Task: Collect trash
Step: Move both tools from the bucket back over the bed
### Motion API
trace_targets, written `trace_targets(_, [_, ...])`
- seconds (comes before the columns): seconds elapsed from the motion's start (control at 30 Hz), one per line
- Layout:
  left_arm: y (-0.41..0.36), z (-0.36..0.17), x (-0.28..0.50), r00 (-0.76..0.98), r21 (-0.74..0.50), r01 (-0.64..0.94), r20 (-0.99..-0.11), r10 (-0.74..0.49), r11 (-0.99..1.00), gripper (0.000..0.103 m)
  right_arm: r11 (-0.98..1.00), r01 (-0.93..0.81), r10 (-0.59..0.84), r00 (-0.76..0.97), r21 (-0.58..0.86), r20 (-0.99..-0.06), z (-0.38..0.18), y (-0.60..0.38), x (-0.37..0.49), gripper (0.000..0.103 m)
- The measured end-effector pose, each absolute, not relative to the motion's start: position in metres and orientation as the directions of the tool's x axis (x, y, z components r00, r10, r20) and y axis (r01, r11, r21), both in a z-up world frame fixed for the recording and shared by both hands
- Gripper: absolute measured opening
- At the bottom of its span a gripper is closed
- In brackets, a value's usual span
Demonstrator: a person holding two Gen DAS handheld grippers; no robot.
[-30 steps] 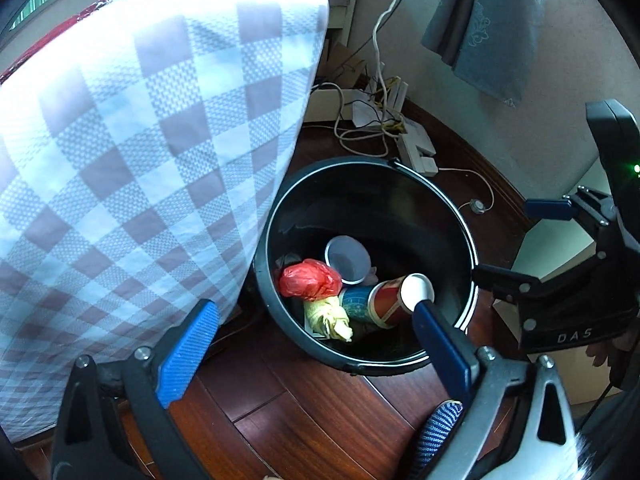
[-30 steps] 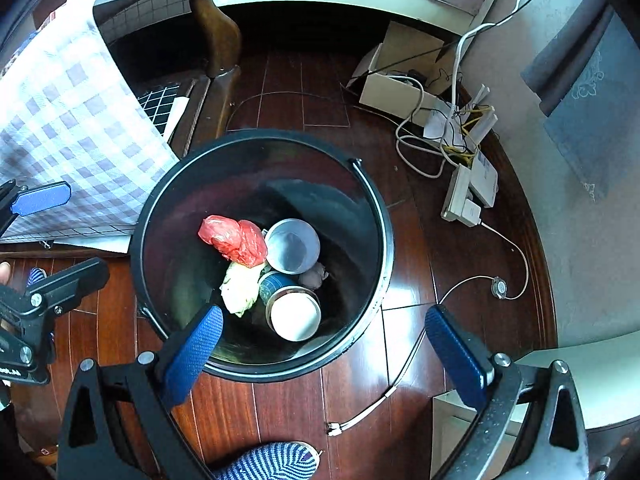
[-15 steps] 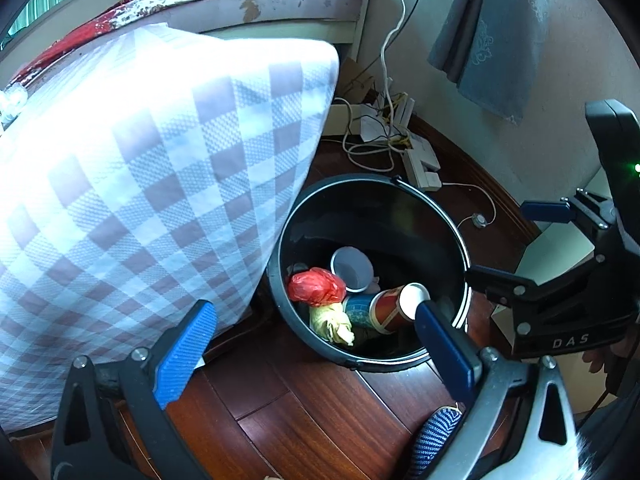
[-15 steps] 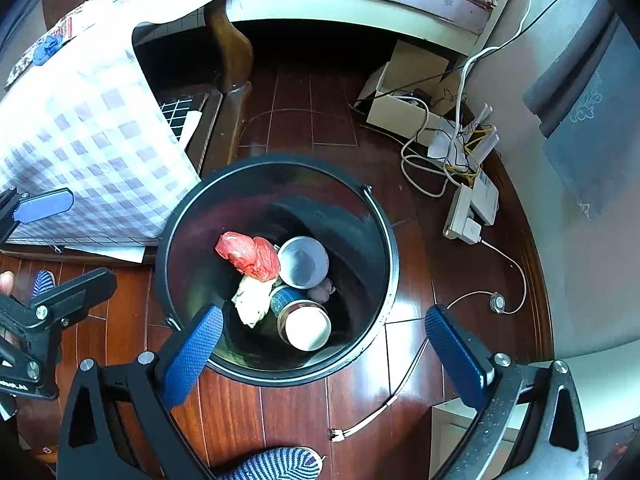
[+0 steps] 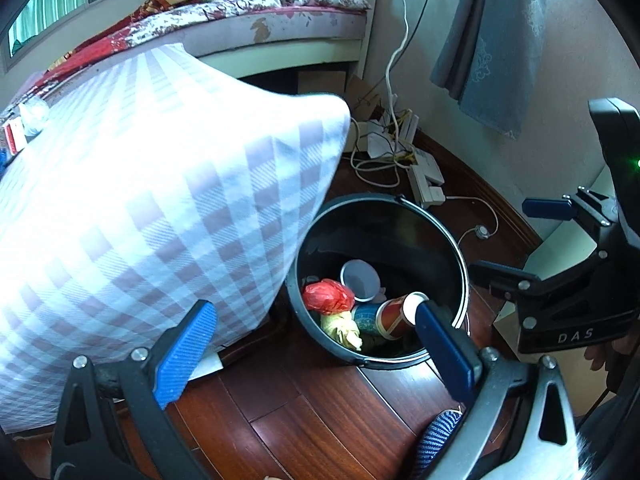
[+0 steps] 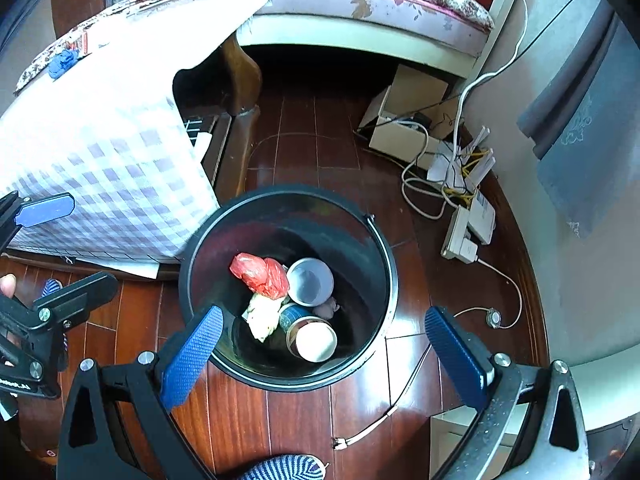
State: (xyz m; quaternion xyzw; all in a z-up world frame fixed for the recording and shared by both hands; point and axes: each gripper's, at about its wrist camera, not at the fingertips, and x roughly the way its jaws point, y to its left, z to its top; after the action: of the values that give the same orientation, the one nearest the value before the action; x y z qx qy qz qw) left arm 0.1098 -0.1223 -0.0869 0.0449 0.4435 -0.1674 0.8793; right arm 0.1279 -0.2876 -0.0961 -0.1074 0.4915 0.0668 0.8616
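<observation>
A black round bin [image 6: 384, 280] [image 5: 460, 256] stands on the dark wood floor. Inside lie a red crumpled bag [image 6: 262, 274] [image 5: 328, 296], a grey cup [image 6: 310, 282] [image 5: 360, 280], a blue and red paper cup [image 6: 308, 334] [image 5: 386, 314] on its side, and a yellowish wad [image 6: 262, 316] [image 5: 344, 328]. My left gripper [image 5: 312, 350] is open and empty, above the bin's near left side. My right gripper [image 6: 322, 354] is open and empty, above the bin's near rim. Each gripper also shows in the other's view: the right [image 5: 516, 240], the left [image 6: 76, 240].
A table with a checked cloth [image 5: 160, 200] [image 6: 120, 168] hangs close on the bin's left. A carved table leg [image 6: 240, 92] stands behind. Cables, a power strip [image 6: 460, 232] and a cardboard box [image 6: 404, 120] lie by the wall. A bed [image 6: 360, 12] is at the back. A striped slipper [image 6: 280, 468] is at the bottom.
Both grippers have risen and pulled back from the bin, so it looks smaller and more of the bed and table shows. The jaws stay open and empty.
</observation>
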Motion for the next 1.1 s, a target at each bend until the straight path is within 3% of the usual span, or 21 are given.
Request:
trace_targets(0.77, [-0.066,-0.024,0.110,0.692,-0.065,0.222,-0.692,-0.204,0.973,0.100,0.962,-0.249,0.080,0.650,-0.113,-0.756,-0.033,-0.246,0.136,0.102])
trace_targets(1.1, [-0.003,-0.008,0.124,0.749,-0.055,0.100,-0.653,-0.111,0.994,0.101,0.965,-0.264,0.194,0.705,0.002,-0.682,-0.005,-0.209,0.161,0.102])
